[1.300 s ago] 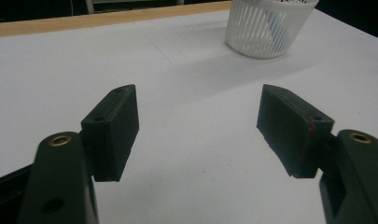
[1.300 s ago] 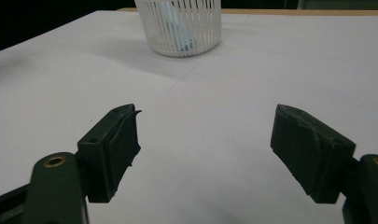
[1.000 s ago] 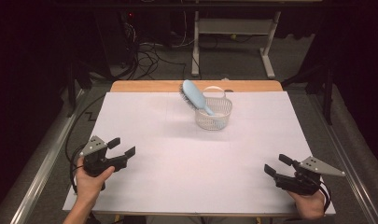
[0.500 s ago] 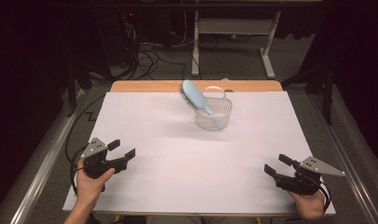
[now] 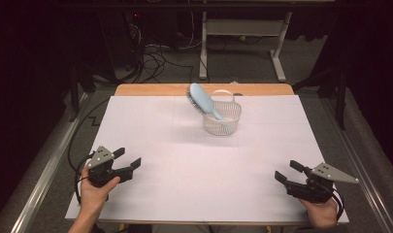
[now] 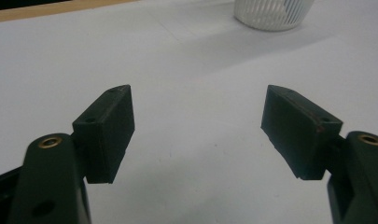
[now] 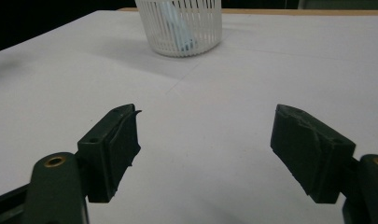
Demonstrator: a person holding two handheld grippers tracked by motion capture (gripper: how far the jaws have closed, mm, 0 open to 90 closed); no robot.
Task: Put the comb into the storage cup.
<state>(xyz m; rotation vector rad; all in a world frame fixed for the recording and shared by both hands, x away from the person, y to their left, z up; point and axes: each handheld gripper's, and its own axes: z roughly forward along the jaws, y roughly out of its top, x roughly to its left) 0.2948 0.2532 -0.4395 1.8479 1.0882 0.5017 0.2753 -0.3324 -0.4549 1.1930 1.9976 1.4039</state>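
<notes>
hairbrush (image 5: 203, 101) in basket (image 5: 223, 119) | far from left tool (image 5: 128, 162), right tool (image 5: 287, 172) | both gaping, empty

The desk (image 5: 194, 160) is lit evenly from above and reads bright white in the high view, while the floor and room beyond its far edge are left dim, nearly black toward the upper corners. A soft shadow is cast by the basket (image 5: 222, 118) onto the sheet beside it. No glare is seen. The high view is slightly soft and grainy. In both gripper views the near jaws are blurred and underexposed, their detail lost, and the desk's far edge is softened; a faint bluish cast is noticeable.
</notes>
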